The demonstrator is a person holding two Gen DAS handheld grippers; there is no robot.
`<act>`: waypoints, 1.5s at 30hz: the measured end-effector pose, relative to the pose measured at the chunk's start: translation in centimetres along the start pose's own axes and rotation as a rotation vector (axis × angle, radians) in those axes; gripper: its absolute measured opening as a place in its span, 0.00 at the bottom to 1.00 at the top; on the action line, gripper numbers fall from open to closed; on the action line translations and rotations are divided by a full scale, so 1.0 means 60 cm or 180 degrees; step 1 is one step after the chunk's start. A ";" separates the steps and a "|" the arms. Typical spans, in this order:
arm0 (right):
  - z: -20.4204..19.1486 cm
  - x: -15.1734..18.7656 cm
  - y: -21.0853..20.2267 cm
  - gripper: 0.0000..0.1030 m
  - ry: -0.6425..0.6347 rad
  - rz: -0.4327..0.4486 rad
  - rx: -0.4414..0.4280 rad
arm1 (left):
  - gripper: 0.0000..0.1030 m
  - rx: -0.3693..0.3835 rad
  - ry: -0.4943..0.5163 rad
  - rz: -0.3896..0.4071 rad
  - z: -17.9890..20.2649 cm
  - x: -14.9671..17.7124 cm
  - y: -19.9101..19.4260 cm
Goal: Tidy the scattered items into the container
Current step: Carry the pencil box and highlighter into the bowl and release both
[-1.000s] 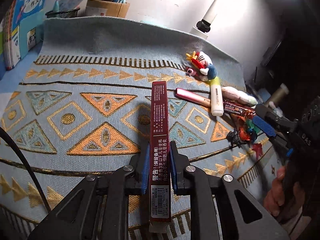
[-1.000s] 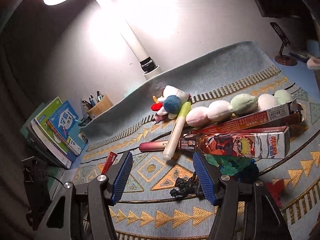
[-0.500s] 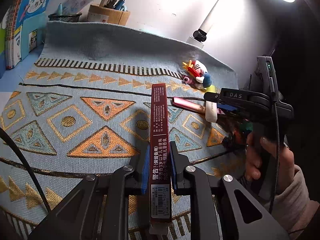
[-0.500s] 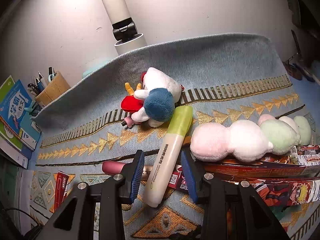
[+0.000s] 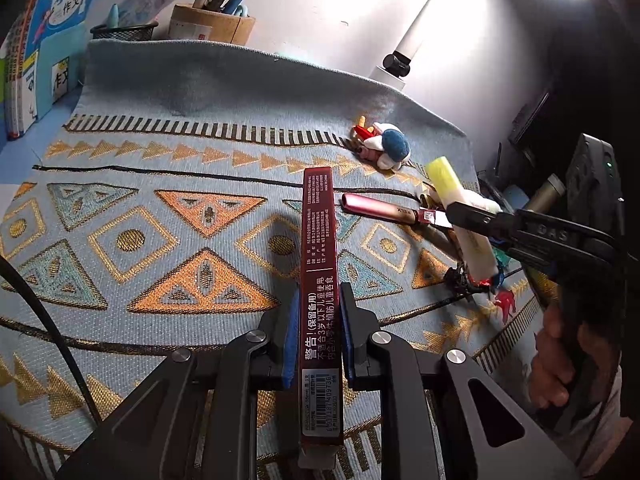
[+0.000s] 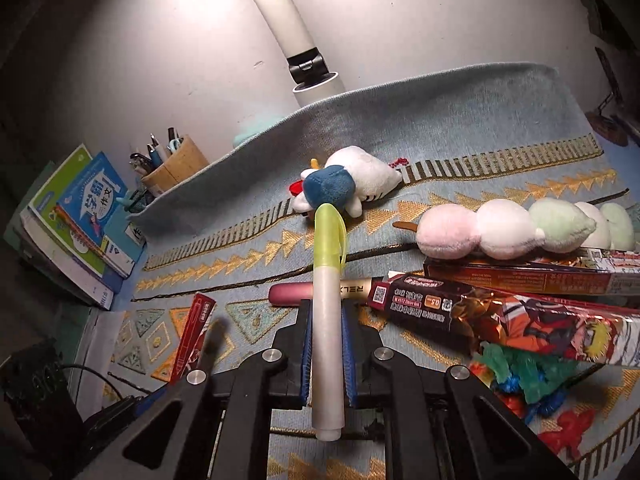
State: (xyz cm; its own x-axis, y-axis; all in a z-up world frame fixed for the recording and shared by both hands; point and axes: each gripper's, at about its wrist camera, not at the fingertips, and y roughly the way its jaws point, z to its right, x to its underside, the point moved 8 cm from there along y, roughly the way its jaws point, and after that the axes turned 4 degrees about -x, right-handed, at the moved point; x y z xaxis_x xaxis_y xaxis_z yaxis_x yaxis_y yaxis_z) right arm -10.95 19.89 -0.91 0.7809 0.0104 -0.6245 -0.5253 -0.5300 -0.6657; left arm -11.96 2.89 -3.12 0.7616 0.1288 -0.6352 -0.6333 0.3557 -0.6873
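1. At the far left, a stack of books (image 6: 76, 224) is seen standing beside a wooden pen holder (image 5: 212, 28) at the back edge of the surface, which is covered by a blue patterned cloth (image 5: 160, 208).
2. A long dark red box (image 5: 320, 280) is held in the left gripper (image 5: 319, 340), the jaws being pressed against its two long sides (its far end points out over the cloth).
3. A pink tube (image 5: 380, 210) is seen lying flat on the cloth, just beyond the red box.
4. A small white and blue plush toy (image 6: 344, 186) lies near the striped border of the cloth.
5. A yellow-capped highlighter (image 6: 328, 312) is pinched between the jaws of the right gripper (image 6: 327, 356), with its cap pointing away towards the plush toy; in the left wrist view it is seen raised at a tilt above the clutter.
6. To the right, a printed cartoon box (image 6: 520, 320) lies among small plastic figures (image 6: 520, 376), and a plush dumpling skewer (image 6: 508, 230) rests behind it.
7. A hand (image 5: 560, 356) is seen around the right gripper's handle.
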 end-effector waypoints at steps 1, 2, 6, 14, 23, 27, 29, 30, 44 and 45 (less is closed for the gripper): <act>-0.005 0.013 -0.019 0.12 -0.0034 0.0000 -0.0036 | 0.14 -0.0007 0.0002 0.0004 0.001 -0.001 0.001; -0.007 0.027 -0.033 0.12 -0.0053 -0.0008 -0.0082 | 0.14 -0.0017 0.0003 0.0015 0.001 -0.002 0.001; 0.005 0.085 -0.085 0.12 -0.0008 -0.0049 -0.0183 | 0.14 -0.0039 0.0001 0.0033 0.000 0.001 -0.002; 0.083 0.146 -0.141 0.12 0.0340 -0.0050 -0.0003 | 0.14 -0.0156 0.0032 0.0083 0.000 0.005 -0.013; 0.215 0.118 -0.332 0.12 0.0972 0.0825 0.0309 | 0.14 0.0150 0.0417 0.0558 0.175 -0.029 -0.116; 0.285 0.105 -0.439 0.12 0.1211 0.1268 0.0513 | 0.14 0.0483 0.0683 0.0610 0.297 -0.050 -0.135; 0.318 0.099 -0.488 0.12 0.1286 0.1455 0.0639 | 0.14 0.0688 0.0774 0.0561 0.358 -0.058 -0.131; 0.334 0.097 -0.511 0.12 0.1329 0.1540 0.0697 | 0.14 0.0783 0.0804 0.0532 0.387 -0.060 -0.126; 0.509 0.067 -0.599 0.12 0.1843 0.1817 0.0993 | 0.14 0.1466 0.1084 -0.0137 0.682 -0.024 0.049; 0.514 0.064 -0.588 0.12 0.1847 0.1760 0.0967 | 0.14 0.1494 0.1080 -0.0166 0.695 -0.025 0.063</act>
State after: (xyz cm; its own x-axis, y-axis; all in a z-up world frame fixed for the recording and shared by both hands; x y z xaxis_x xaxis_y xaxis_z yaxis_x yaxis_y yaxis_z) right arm 0.16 64.78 7.58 0.3915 -0.6622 -0.6390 -0.8847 -0.0798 -0.4593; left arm -9.76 42.64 9.93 0.6544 -0.1762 -0.7353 -0.4085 0.7359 -0.5400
